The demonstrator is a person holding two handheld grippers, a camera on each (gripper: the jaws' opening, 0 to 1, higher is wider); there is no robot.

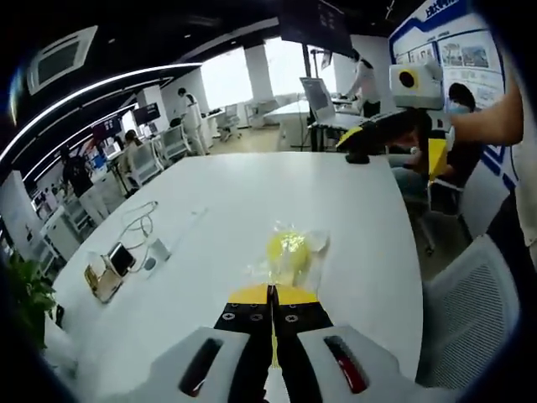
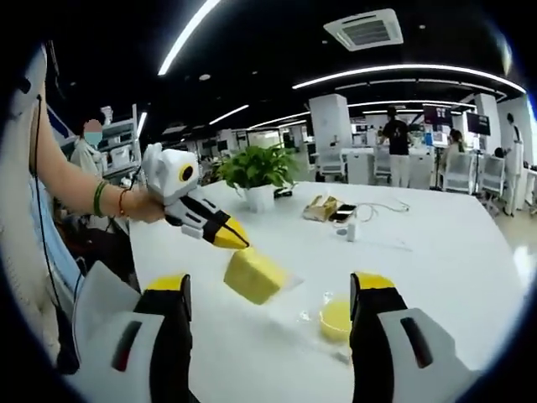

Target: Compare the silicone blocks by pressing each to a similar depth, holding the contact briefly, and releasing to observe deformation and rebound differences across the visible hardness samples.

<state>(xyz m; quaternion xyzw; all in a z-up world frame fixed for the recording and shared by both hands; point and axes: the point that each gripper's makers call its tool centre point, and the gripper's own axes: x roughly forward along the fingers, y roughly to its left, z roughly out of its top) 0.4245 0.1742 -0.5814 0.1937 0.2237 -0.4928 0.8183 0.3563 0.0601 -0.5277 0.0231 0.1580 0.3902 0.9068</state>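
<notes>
On the white table (image 1: 210, 218), the left gripper view takes in a phone and a small box by a white cable (image 1: 138, 222) at the left edge. Mid-table lies a round yellow block (image 1: 288, 248) in a crinkled clear wrapper, just ahead of the left gripper (image 1: 271, 295), whose jaws are pressed together with nothing between them. At upper right the right gripper hangs above the far edge of the table.

In the right gripper view, the left gripper comes in from the left in a person's hand (image 2: 144, 206), its yellow tip hovering just above — whether touching I cannot tell — a yellow wedge-shaped block (image 2: 253, 275) in the middle of the table. Behind stands a potted plant (image 2: 257, 172). Further right the round block sits in its wrapper, just inside the right jaw of the right gripper (image 2: 270, 294), whose jaws stand wide apart and empty.

Both blocks look light and rubbery — likely to skid on the smooth table, the wrapped one most of all, since the film is slippery. My judgement: press straight down on the flat top face near its centre rather than pinching the sides, with closed jaws as a blunt tip. The wedge's sloped face may tip it, so meet it square.
</notes>
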